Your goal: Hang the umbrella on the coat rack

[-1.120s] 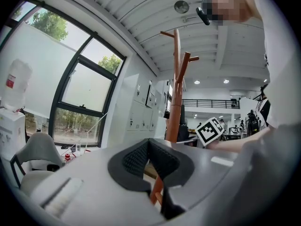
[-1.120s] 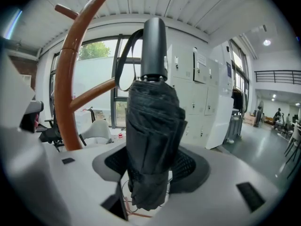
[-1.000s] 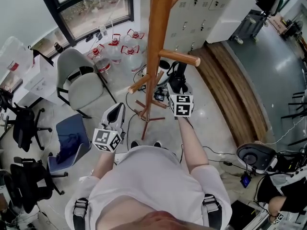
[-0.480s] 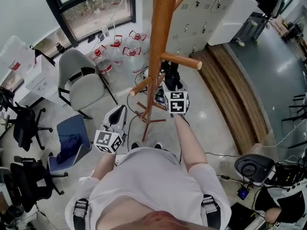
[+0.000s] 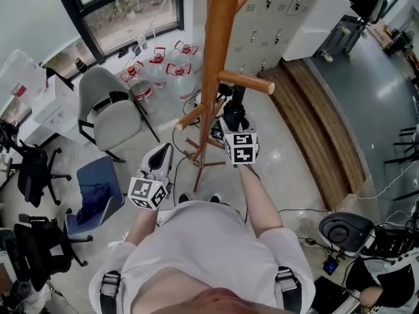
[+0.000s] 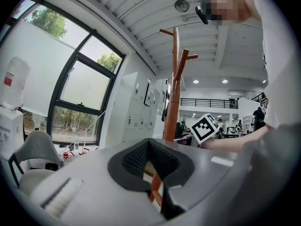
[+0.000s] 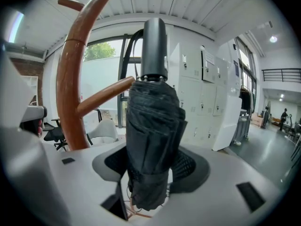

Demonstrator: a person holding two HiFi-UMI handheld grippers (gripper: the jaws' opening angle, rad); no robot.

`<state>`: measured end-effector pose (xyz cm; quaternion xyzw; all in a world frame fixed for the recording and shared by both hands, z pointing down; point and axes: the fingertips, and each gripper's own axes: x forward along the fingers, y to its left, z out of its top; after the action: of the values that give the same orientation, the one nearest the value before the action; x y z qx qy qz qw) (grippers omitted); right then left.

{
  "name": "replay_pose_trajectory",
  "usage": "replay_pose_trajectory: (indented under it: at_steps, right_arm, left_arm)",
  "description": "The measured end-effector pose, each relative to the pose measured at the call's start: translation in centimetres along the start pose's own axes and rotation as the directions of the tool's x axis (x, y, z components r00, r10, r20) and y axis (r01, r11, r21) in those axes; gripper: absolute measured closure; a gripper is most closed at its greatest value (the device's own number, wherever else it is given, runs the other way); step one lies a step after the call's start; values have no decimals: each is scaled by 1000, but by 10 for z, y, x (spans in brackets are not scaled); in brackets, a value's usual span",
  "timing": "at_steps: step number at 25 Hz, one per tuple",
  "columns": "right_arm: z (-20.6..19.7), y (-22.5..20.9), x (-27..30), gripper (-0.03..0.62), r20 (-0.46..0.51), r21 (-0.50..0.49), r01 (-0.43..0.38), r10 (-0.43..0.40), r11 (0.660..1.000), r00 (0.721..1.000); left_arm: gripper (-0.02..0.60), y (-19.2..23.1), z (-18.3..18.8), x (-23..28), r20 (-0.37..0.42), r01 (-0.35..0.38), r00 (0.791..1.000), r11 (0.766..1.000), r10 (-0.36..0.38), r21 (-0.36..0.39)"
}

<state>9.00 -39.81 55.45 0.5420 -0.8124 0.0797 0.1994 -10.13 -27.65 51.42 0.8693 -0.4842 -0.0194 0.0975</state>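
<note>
From my head view the coat rack (image 5: 215, 51) runs off the top edge, hiding its upper pegs. The right tool (image 5: 234, 124) covers most of the umbrella (image 5: 237, 99); whether it touches the peg (image 5: 245, 82) I can't tell.

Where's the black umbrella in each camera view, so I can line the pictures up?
Head view: the umbrella is at centre, just right of the pole, under the peg.
Left gripper view: cannot tell. A small dark shape left of the pole might be it.
Right gripper view: the umbrella is dead centre, upright, gripped between the jaws.
Shared landmark: the coat rack's wooden pole.
</note>
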Motion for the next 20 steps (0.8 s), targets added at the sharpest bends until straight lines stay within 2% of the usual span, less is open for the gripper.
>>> replay_pose_trajectory:
  at_steps: [20]
  right_arm:
    - [-33, -12, -29, 344, -33, -68, 29, -31, 997, 999]
  left_arm:
    - [571, -13, 0, 10, -7, 19, 1000, 1000, -19, 5]
